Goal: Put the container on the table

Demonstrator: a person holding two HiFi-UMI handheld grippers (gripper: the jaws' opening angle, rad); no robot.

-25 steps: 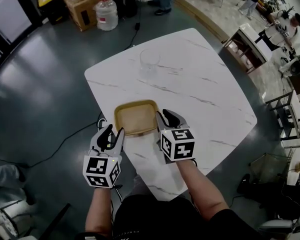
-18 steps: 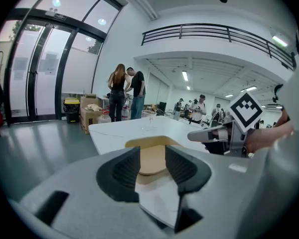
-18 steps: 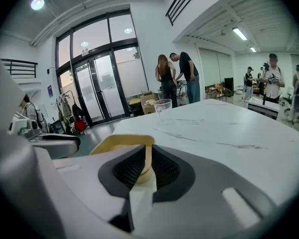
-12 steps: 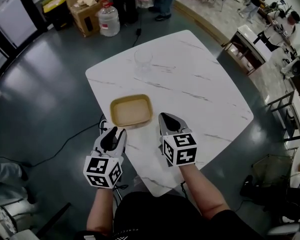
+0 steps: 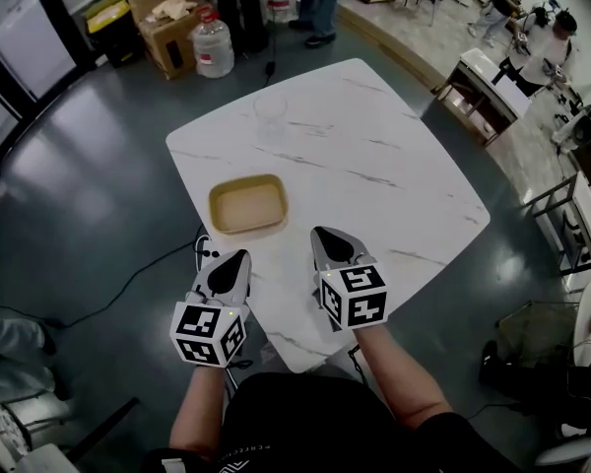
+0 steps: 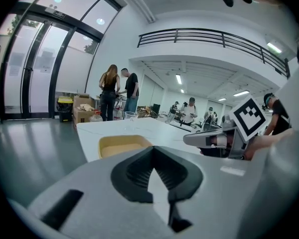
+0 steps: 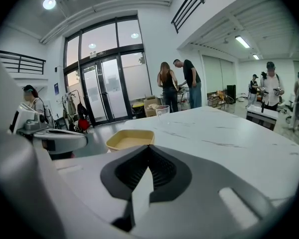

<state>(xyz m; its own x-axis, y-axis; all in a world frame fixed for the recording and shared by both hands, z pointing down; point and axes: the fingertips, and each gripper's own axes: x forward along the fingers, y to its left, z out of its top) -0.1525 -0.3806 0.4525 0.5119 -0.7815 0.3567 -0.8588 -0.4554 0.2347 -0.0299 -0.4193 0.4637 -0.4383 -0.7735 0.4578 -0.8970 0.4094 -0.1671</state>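
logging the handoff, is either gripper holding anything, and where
Nothing: the left gripper, just closed, and right gripper are shut empty; the container sits on the table.

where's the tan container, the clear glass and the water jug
tan container (image 5: 248, 208), head view, its bare inside bottom
clear glass (image 5: 271, 118), head view, its side wall
water jug (image 5: 215, 52), head view, its body below the cap

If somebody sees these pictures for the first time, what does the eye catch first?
First the white marble table, with an empty tan container near its left edge and a clear glass further back. Then the left gripper and the right gripper, both shut and empty, held at the table's near edge.
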